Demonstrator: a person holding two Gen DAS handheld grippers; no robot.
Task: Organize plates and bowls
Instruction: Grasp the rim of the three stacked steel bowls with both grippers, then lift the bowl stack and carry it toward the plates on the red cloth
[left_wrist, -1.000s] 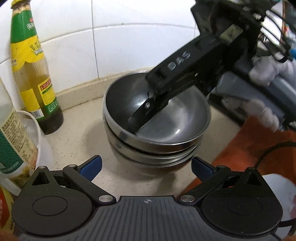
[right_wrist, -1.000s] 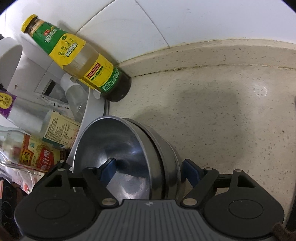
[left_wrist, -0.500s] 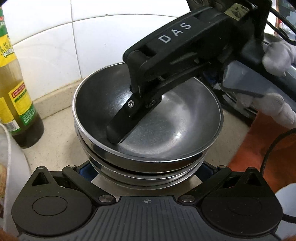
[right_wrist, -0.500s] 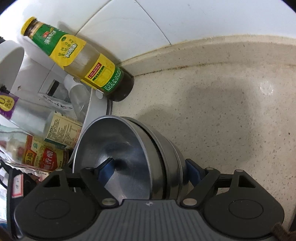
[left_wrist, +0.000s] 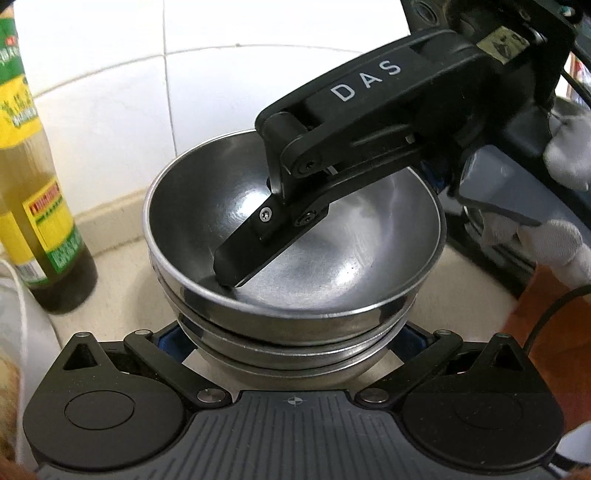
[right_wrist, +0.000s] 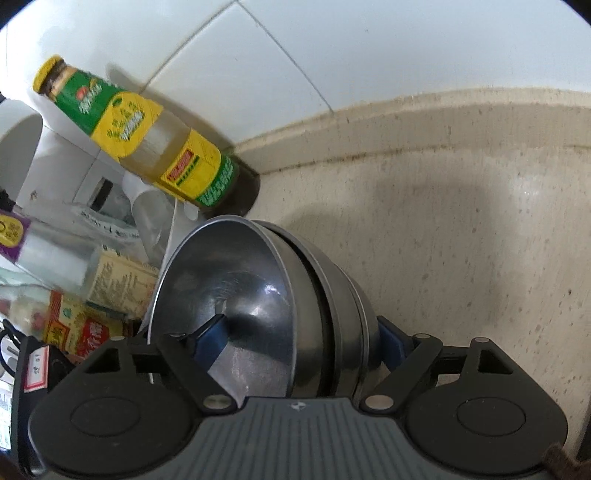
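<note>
Bowls (left_wrist: 295, 332): shiny steel, nested stack, w/ rolled rims.

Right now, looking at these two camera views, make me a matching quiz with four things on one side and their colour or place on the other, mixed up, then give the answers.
Things:
1. bowl stack
2. bottle
3. wall tiles
4. right gripper

Descriptions:
A. white, behind the counter
B. one finger inside the top bowl, one outside
C. shiny metal, nested
D. yellow and green label, near the wall

Pairs: 1-C, 2-D, 3-A, 4-B
</note>
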